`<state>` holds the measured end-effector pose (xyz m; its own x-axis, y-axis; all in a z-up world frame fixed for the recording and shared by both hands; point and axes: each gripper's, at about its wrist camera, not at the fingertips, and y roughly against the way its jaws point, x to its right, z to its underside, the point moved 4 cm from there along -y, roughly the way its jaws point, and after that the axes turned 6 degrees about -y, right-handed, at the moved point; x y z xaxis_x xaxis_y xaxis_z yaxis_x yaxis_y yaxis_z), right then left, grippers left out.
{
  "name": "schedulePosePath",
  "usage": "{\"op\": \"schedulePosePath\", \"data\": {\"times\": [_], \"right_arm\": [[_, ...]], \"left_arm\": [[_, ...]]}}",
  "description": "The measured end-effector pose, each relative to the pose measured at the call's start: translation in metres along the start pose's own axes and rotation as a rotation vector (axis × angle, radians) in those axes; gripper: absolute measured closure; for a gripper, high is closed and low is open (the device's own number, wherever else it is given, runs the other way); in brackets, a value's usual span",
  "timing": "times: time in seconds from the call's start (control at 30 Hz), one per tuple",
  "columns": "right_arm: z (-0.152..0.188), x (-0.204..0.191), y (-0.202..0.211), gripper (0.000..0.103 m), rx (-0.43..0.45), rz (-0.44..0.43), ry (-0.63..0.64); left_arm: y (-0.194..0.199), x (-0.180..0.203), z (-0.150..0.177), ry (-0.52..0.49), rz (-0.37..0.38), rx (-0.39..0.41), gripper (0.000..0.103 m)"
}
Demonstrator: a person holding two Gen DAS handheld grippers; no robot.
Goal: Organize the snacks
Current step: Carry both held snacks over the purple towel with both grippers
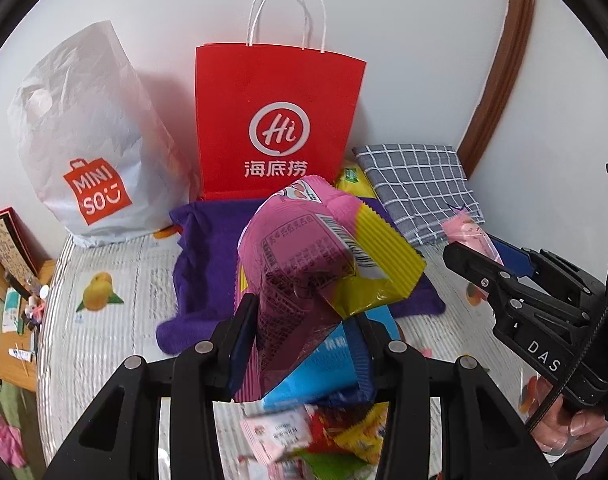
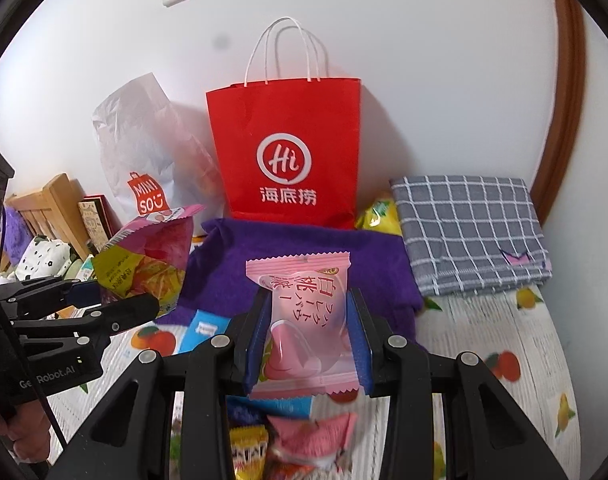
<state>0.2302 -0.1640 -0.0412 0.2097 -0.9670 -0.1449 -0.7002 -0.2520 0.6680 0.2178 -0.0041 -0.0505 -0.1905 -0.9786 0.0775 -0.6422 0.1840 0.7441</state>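
My left gripper [image 1: 304,332] is shut on a bunch of snack packets: a pink one [image 1: 292,248], a yellow one [image 1: 383,264] and a blue one [image 1: 323,372], held above the bed. The bunch also shows in the right wrist view [image 2: 144,260]. My right gripper [image 2: 307,320] is shut on a pale pink snack packet [image 2: 304,312], also seen in the left wrist view [image 1: 467,236]. A red paper bag [image 1: 276,120] [image 2: 288,148] stands upright against the wall beyond both grippers. More loose snacks [image 1: 323,436] [image 2: 296,440] lie on the bed below the grippers.
A white Miniso plastic bag [image 1: 84,144] [image 2: 144,160] stands left of the red bag. A purple towel [image 1: 208,248] [image 2: 304,240] lies before it. A folded grey checked cloth [image 1: 419,184] [image 2: 471,224] lies right, with a yellow packet [image 2: 377,214] beside it. The bed's edge and clutter [image 1: 20,292] are left.
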Motion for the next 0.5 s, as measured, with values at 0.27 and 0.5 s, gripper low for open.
{"op": "schedulePosePath", "data": {"times": [0.27,0.5], "right_arm": [[-0.027,-0.004,-0.034,0.066,-0.01,-0.027,0.014],[-0.034,0.01,-0.082,0.066,-0.068,-0.036,-0.021]], "left_arm": [[-0.036,-0.018,-0.019,0.008,-0.017,-0.034,0.062],[-0.074,-0.029,-0.027,0.01,-0.012,-0.079,0.062]]}}
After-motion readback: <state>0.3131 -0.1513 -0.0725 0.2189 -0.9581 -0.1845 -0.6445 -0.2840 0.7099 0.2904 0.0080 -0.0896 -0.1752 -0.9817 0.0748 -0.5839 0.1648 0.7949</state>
